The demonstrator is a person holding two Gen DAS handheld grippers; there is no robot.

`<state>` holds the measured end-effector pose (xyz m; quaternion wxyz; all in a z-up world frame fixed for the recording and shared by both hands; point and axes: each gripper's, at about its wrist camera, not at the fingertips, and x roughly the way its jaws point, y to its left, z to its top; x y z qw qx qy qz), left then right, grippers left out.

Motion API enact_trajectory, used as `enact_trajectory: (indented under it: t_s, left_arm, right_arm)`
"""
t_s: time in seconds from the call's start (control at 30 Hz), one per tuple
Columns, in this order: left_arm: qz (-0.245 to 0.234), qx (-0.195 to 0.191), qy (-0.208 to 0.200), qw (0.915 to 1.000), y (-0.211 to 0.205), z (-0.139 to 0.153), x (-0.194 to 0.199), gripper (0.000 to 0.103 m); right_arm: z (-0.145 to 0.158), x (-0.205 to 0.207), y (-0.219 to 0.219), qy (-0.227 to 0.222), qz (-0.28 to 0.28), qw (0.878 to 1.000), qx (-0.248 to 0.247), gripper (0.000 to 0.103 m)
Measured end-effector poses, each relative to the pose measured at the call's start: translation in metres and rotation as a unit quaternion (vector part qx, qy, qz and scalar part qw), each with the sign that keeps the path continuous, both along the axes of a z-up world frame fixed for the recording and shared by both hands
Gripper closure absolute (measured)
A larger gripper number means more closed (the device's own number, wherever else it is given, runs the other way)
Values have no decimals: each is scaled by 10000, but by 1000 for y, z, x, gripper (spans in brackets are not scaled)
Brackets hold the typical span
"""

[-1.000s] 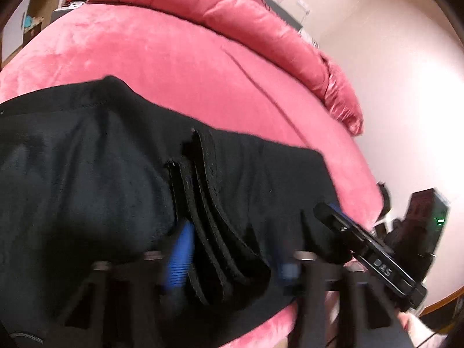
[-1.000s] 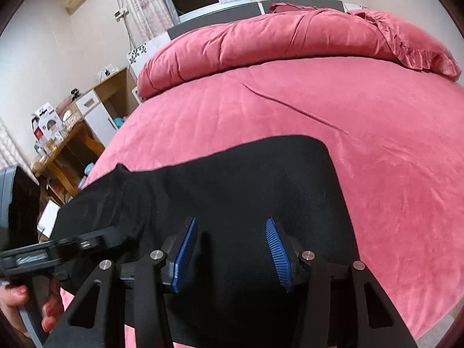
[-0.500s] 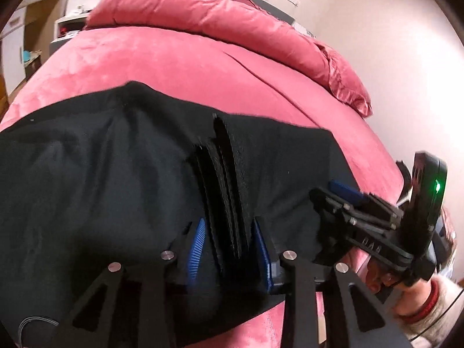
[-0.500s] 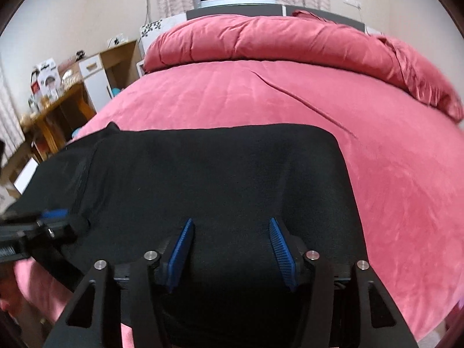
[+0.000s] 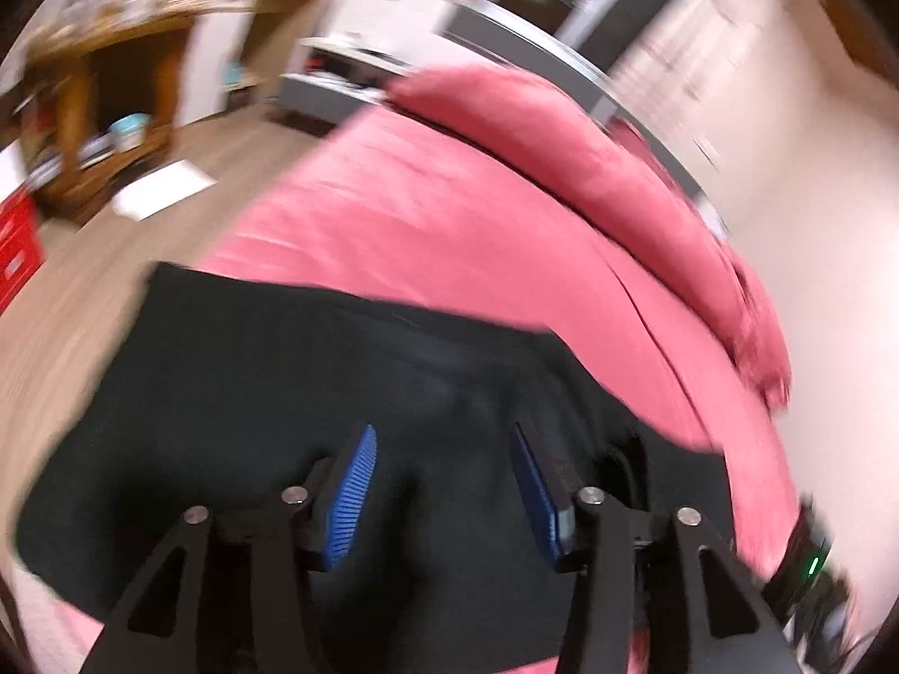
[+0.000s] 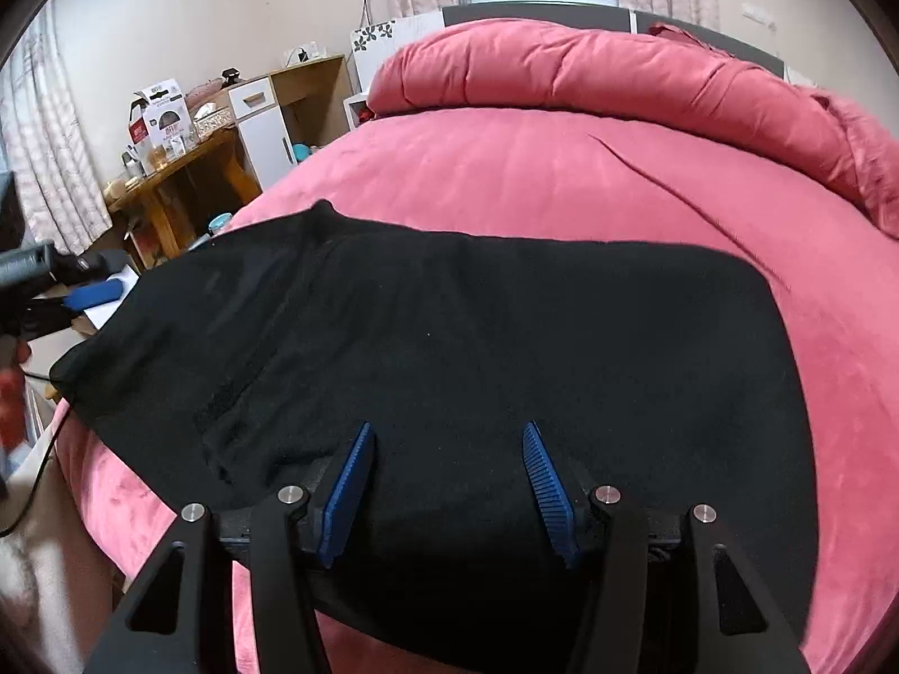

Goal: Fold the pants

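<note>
- Presently, left gripper [image 5: 444, 483]: jaws have just been opening, nothing pinched; black pants [image 5: 314, 393] lie below and ahead of the blue pads.
- Right gripper [image 6: 449, 483]: jaws apart, empty, above the pants [image 6: 477, 348].
- Pants: flat on the pink bed [image 6: 562, 180], long axis crosswise to both jaws.
- Handling, judged: light, soft, limp, layers prone to slide; best pinched at an edge or corner.
</note>
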<state>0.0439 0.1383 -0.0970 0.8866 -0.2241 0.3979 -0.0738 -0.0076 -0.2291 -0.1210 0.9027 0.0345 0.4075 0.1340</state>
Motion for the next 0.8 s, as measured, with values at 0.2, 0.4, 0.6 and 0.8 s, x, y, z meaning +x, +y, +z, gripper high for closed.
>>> enact_trajectory:
  t_s: [0.2,0.4,0.6,0.8]
  left_arm:
    - [1159,-250,95,9929,107,6,-8,42]
    - [2144,-634,685,9723,195,-18,-31,40]
    - [1351,-2241,1655,9509,229,-75,-38,40]
    - [754,-2505,2012,9440,202,-97,-36,39]
  right_arm:
    - [0,-1,-1,-17,-16,10000,46,46]
    - [-1,-5,1,-40,-16,10000,20,46]
    - [-1,-4,1,-40,-15,10000,5,45]
    - [-1,-4,2,-41,-16,10000,-11,44]
